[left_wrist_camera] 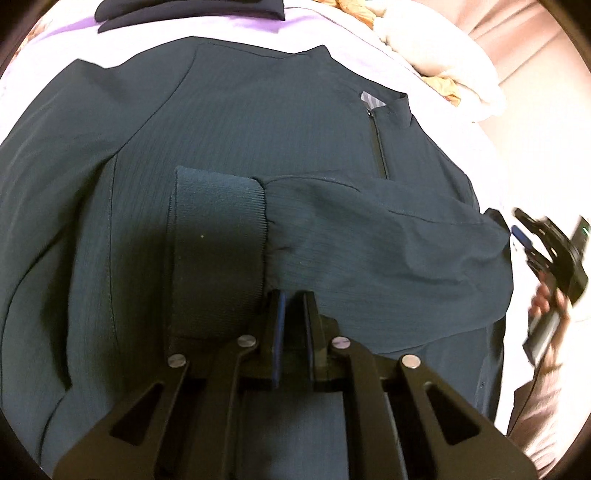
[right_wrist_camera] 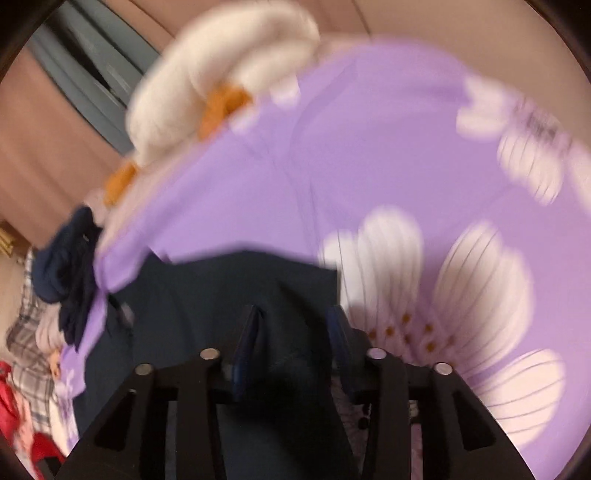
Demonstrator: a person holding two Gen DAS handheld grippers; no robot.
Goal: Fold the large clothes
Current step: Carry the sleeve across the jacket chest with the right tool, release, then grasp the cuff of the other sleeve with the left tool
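Note:
A dark teal jacket (left_wrist_camera: 240, 122) lies spread flat on a purple floral bedsheet (left_wrist_camera: 236, 26). One sleeve (left_wrist_camera: 369, 229) is folded across the body, its ribbed cuff (left_wrist_camera: 218, 243) lying mid-chest. My left gripper (left_wrist_camera: 293, 299) hovers just above the sleeve beside the cuff, jaws narrowly parted with nothing between them. My right gripper (right_wrist_camera: 295, 314) is open over a corner of the jacket (right_wrist_camera: 236, 288), with dark fabric lying between its fingers. It also shows at the right edge of the left wrist view (left_wrist_camera: 543, 243). The right wrist view is motion-blurred.
A white fluffy blanket with orange patches (right_wrist_camera: 221, 85) sits at the far edge of the bedsheet (right_wrist_camera: 332, 147). Dark navy clothes (right_wrist_camera: 70, 273) and a plaid garment (right_wrist_camera: 26, 332) lie at the left. Another dark garment (left_wrist_camera: 192, 11) lies beyond the jacket.

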